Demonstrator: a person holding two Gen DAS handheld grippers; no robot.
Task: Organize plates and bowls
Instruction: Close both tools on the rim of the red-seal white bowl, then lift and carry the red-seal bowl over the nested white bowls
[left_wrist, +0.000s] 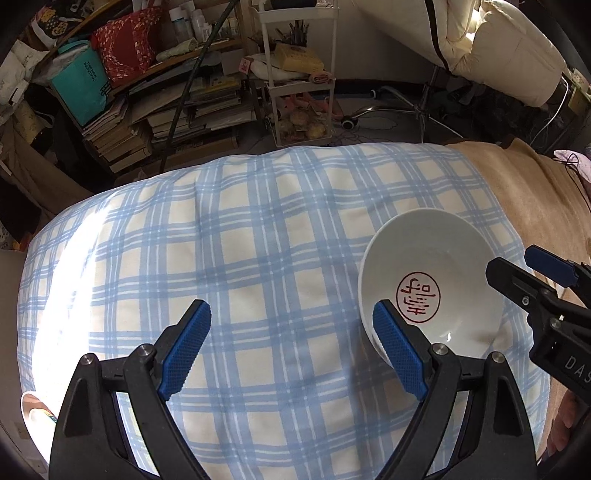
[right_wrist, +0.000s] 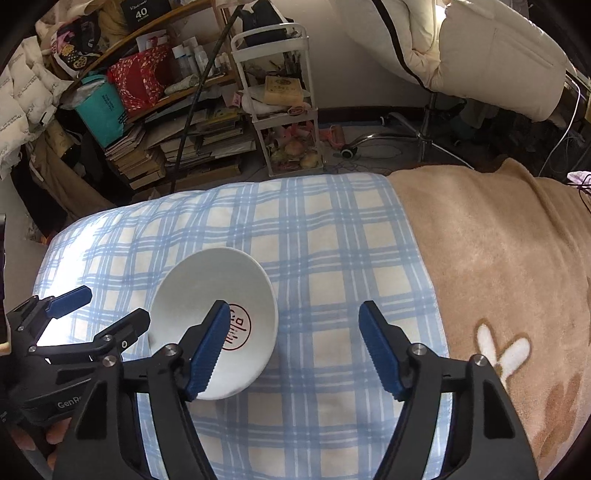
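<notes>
A: One white bowl (left_wrist: 430, 291), sitting on the blue checked cloth (left_wrist: 229, 258) spread over a bed. It leans a little on the soft surface, mouth up. Red round stamp on the inside bottom. No plates in sight, apart from a pale rim at the near left corner of the left view that I can't identify.

B: Where are the grippers?

A: Left gripper (left_wrist: 291, 347) hangs over the cloth just left of the bowl, fingers wide apart, nothing between them. Its right finger (left_wrist: 399, 350) overlaps the bowl's near left rim in the left view; touching or not, can't tell. Right gripper (right_wrist: 291, 350) is on the bowl's other side, fingers apart too, only cloth showing between them. Its left finger (right_wrist: 207, 350) sits over the bowl's right rim in the right view.

B: Handling?

A: Looks like glazed ceramic. I'd judge it stiff, smooth, slippery under the ribbed pads, and breakable if it fell to the floor. Moderate weight, probably. The bedding under it gives, so pressing down would tip it.

B: Best hold?

A: The rim wall, one finger inside and one outside, on the side nearest the gripper. Pinch firmly and lift straight. The brown blanket (right_wrist: 498, 258) to the right is no firmer.
</notes>
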